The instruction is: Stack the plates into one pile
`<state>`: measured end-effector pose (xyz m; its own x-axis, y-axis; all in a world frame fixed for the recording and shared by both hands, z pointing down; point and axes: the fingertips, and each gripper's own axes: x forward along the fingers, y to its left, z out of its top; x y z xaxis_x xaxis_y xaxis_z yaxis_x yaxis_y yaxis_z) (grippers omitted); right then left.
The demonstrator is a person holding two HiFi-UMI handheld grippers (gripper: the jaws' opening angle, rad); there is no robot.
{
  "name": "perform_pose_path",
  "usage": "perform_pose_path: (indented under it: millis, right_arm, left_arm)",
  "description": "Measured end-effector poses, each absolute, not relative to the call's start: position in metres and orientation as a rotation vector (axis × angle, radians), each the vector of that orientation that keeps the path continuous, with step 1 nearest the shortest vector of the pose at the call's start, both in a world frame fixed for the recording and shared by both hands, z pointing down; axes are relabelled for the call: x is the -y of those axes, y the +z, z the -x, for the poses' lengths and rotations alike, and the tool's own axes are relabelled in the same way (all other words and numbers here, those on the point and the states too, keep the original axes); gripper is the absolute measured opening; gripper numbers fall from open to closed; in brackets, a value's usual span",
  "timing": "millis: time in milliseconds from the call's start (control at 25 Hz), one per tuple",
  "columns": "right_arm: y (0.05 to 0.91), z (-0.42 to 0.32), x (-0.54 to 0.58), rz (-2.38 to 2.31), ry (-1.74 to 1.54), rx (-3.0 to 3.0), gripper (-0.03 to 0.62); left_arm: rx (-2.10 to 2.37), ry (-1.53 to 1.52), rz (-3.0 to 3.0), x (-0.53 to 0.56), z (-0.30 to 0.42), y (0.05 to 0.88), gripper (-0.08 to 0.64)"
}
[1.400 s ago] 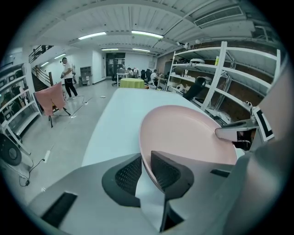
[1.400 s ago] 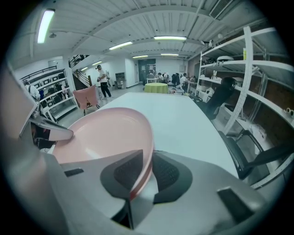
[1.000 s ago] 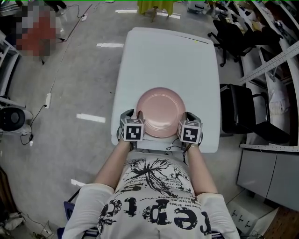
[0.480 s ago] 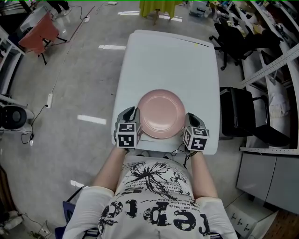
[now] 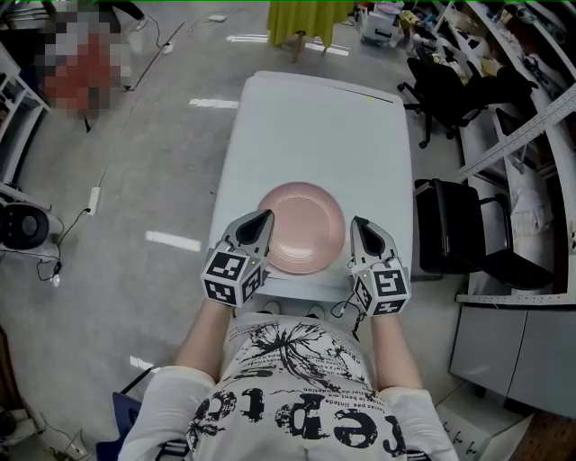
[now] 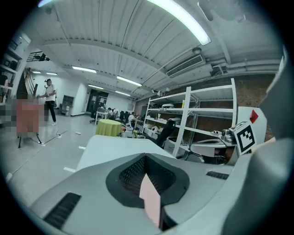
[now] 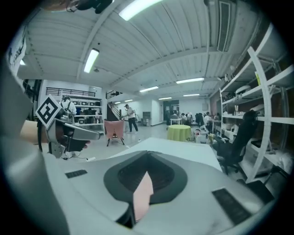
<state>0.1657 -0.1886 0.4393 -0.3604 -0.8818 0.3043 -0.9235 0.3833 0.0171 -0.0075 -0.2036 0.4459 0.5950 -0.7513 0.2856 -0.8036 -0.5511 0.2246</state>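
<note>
Presently the plate (image 5: 301,228) lies flat on the desk (image 5: 315,126), near its front edge. Left tool (image 5: 262,219) and right tool (image 5: 358,223) flank it, tips close beside its rim; contact cannot be confirmed. Both tools are clenched, jaws just closed, gripping nothing identifiable. A pink sliver shows in each jaw seam; its nature is undetermined.

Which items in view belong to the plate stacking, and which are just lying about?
Job: plate, table, left tool and right tool, both shut.
Lying about: black chair, power strip on the floor, green-clothed table, shelves.
</note>
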Motion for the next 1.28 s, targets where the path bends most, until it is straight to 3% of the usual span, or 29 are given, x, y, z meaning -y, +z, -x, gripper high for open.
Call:
perform_pose_path:
  millis: [360,1280]
  right_arm:
    - [0.410,-0.161,0.177,-1.547,0.191,2.473,0.005]
    - [0.410,-0.159,0.171,-1.476,0.214,2.518,0.006]
  left_arm:
    - [1.246,0.126,-2.676,0.188,-0.015,0.393,0.000]
    - [1.224,0.100,-2.670,0.180,-0.032,0.380,0.000]
